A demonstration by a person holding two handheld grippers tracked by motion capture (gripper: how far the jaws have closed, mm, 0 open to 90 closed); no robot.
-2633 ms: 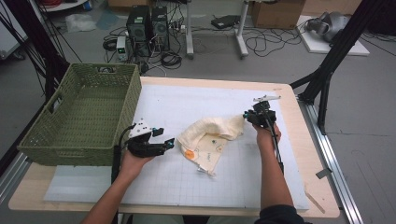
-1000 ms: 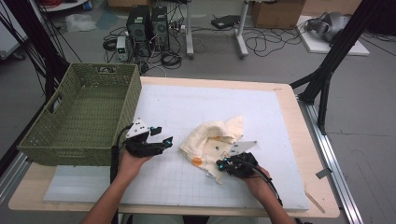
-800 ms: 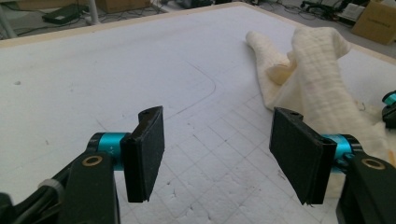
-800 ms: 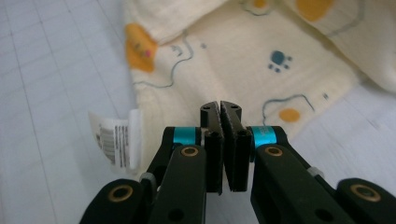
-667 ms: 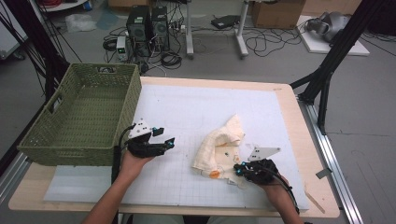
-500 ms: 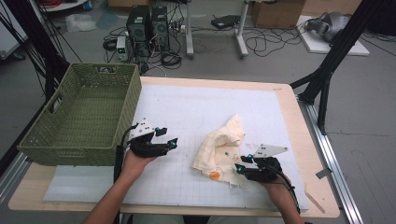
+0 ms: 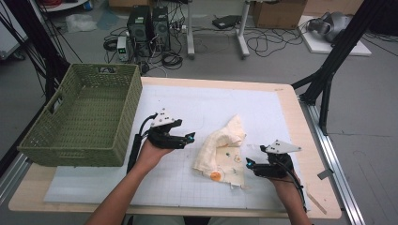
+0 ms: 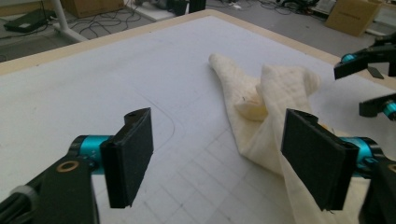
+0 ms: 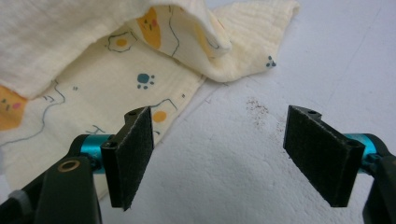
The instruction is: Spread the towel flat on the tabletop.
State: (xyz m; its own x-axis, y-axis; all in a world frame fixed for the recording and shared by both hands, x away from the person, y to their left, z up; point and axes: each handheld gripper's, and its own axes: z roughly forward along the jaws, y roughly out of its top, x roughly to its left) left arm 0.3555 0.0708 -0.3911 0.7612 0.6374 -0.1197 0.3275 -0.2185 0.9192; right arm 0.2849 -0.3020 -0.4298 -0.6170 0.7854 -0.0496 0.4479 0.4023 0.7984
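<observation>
No readable text, label, brand, number or sign shows anywhere.

Tabletop (image 7: 281,101) is viewed from above at its near edge, facing forward-down; both gripper views are set close, low; cloth (image 7: 220,152) is shared by all.

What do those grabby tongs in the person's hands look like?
Both the left tongs and right tongs are black, with flat black pads, turquoise metal bits, a grey three-cornered plate on top and a trailing black cable. The forearms are bare.
</observation>
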